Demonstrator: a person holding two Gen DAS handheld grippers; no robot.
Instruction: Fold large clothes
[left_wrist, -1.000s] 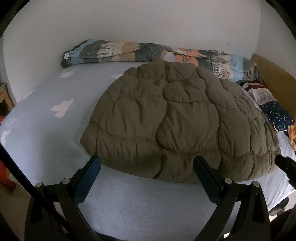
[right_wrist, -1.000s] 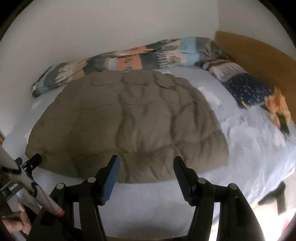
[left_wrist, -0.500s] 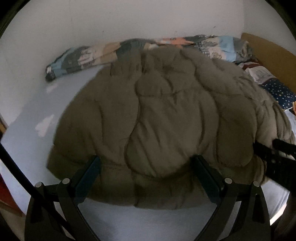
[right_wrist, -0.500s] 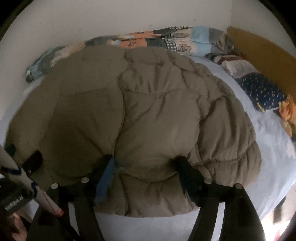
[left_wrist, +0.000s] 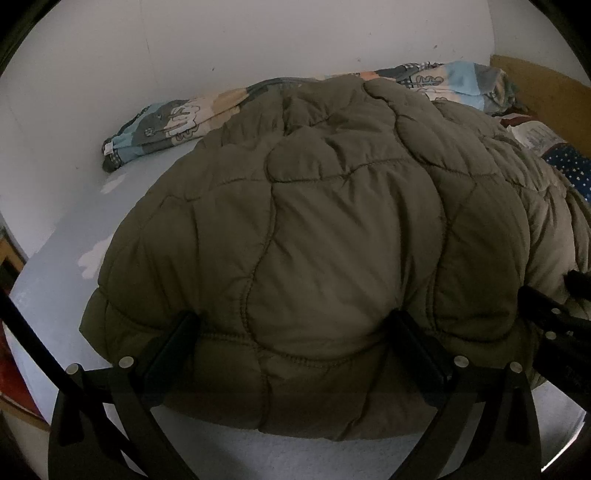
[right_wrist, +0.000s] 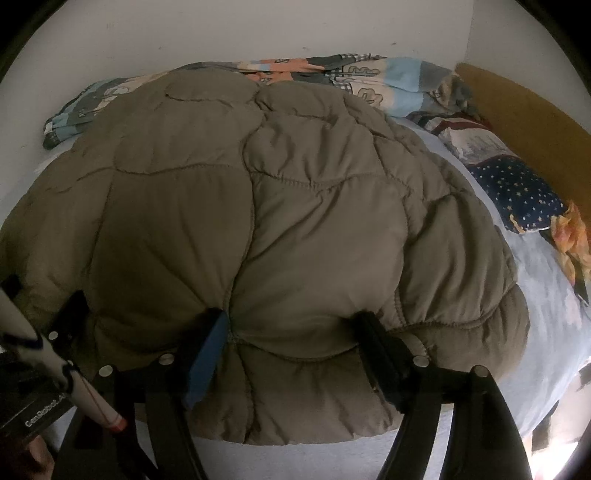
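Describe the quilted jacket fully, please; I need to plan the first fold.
The jacket is olive-brown, puffy, with curved quilting seams, seemingly padded synthetic fabric. It lies spread, apparently unfolded, on the pale blue bed, its far edge reaching the patterned blanket. The left gripper and right gripper, both open, press fingertips into its near hem.

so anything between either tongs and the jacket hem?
Nothing visible. The left tongs and right tongs are both open, fingers pressed straight into the near hem of the olive quilted jacket on the bed sheet. The patterned blanket lies behind it, by the wall.
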